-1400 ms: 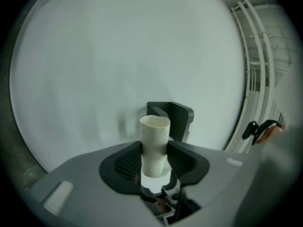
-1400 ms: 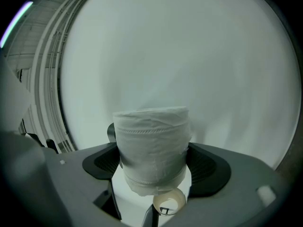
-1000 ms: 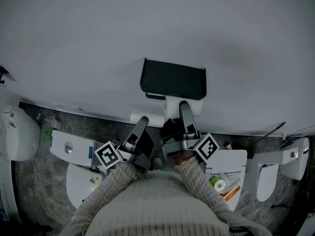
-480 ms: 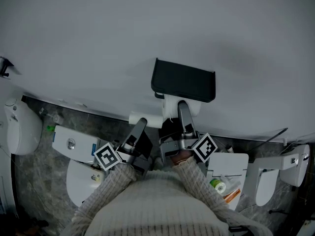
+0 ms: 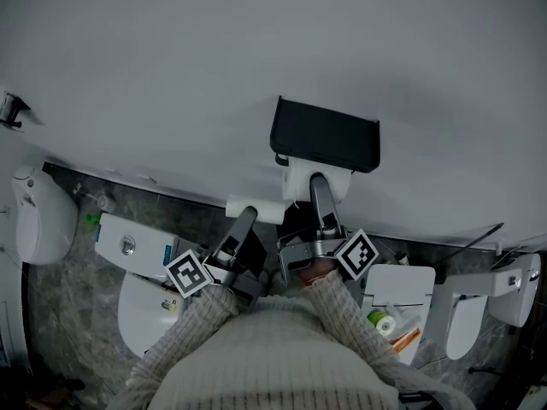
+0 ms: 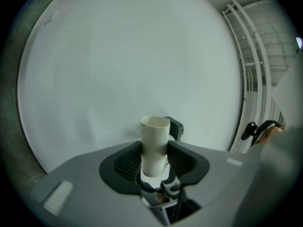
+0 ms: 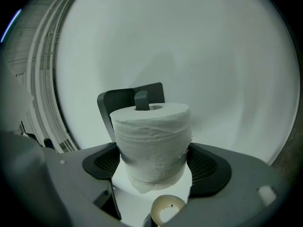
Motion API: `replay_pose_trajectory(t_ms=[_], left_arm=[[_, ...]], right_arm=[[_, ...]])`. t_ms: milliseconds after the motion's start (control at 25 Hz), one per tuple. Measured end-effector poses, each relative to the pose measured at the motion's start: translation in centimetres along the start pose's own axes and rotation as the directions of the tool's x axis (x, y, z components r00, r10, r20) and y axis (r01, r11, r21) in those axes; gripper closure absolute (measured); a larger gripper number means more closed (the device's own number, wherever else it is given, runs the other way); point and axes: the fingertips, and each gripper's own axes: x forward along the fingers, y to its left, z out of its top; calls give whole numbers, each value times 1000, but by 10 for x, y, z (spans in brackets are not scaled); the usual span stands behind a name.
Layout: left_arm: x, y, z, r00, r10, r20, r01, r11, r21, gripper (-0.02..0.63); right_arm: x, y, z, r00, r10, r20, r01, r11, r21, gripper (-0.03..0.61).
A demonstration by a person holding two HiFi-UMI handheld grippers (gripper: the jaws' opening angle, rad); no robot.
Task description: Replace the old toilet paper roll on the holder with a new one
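Note:
In the head view a black holder hangs on the white wall. My right gripper is shut on a full white paper roll right under it. The right gripper view shows that roll squeezed between the jaws, with the holder's plate and peg just behind it. My left gripper is shut on an empty cardboard tube, left of the new roll. In the left gripper view the tube stands upright between the pads, a dark holder part behind it.
Below lie a grey stone floor, a white toilet with its tank at the left and another toilet at the right. White wall fixtures hang at the far left and far right. White rails run beside the wall.
In the head view the holder and the floor fixtures have slid a little to the right and up. Both grippers keep their loads, and the new roll stays under the holder.

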Motion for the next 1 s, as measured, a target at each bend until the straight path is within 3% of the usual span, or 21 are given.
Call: replay_pose_trajectory(t_ms=[560,1000], left_arm=[[-4,-2,-12,1000,-5,-11,5,1000,-5,456],[4,-7,-32,998,-27,-59,26,1000,-14,456]], right_arm=[[-10,1,-10,998,-15,-63,15,1000,-3,161],[-36,6,-7,996,-40,-83,37,999,-32,270]])
